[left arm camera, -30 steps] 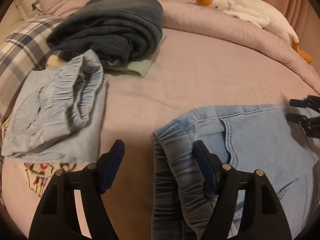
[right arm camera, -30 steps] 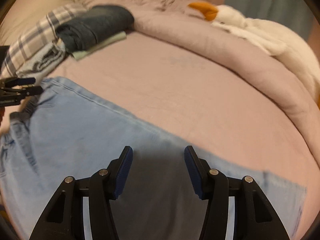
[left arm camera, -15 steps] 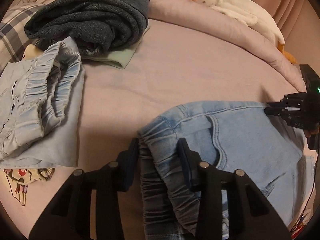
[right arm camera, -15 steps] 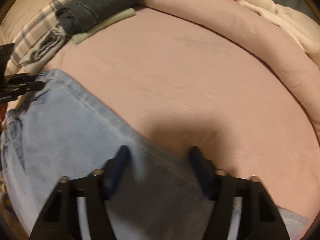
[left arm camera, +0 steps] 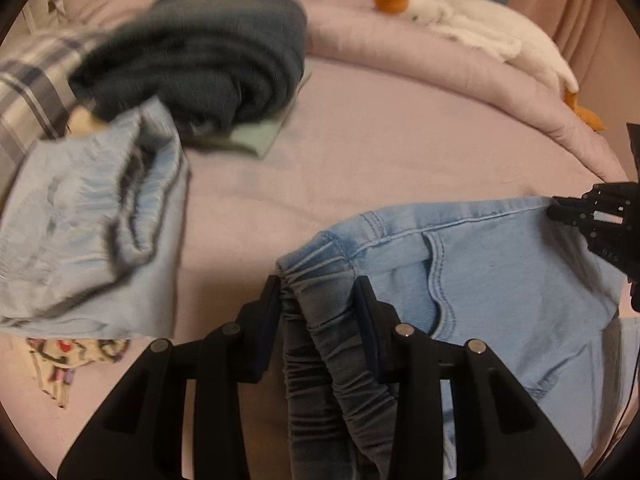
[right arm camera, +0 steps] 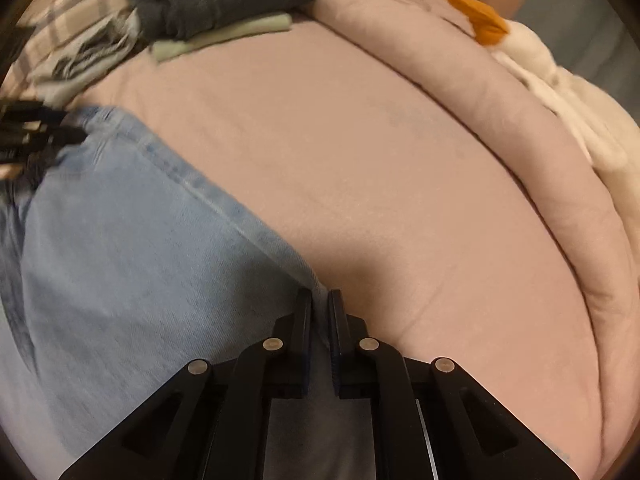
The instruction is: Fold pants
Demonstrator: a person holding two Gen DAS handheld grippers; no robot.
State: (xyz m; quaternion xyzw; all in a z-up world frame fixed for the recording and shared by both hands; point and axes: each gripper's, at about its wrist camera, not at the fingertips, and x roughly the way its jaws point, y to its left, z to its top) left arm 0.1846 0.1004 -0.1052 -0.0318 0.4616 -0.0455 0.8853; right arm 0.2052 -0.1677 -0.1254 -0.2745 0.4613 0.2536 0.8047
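Note:
Light blue jeans [left arm camera: 500, 280] lie flat on the pink bed. My left gripper [left arm camera: 318, 292] is shut on their gathered elastic waistband [left arm camera: 320, 280] at the corner. In the right wrist view the jeans [right arm camera: 120, 260] spread to the left, and my right gripper [right arm camera: 319, 304] is shut on their far side seam edge. The right gripper also shows at the right edge of the left wrist view [left arm camera: 592, 216], the left gripper at the left edge of the right wrist view [right arm camera: 44, 136].
A folded pile stands at the back left: dark blue garment [left arm camera: 208, 60] on a pale green one [left arm camera: 256, 140], folded light blue pants [left arm camera: 88, 220] in front, a plaid pillow [left arm camera: 28, 92] beside. A plush goose [left arm camera: 460, 28] lies on the rolled pink duvet [right arm camera: 500, 140].
Both grippers closed from open: the left on the waistband, the right on the seam edge. The right gripper moved toward the pants' far edge.

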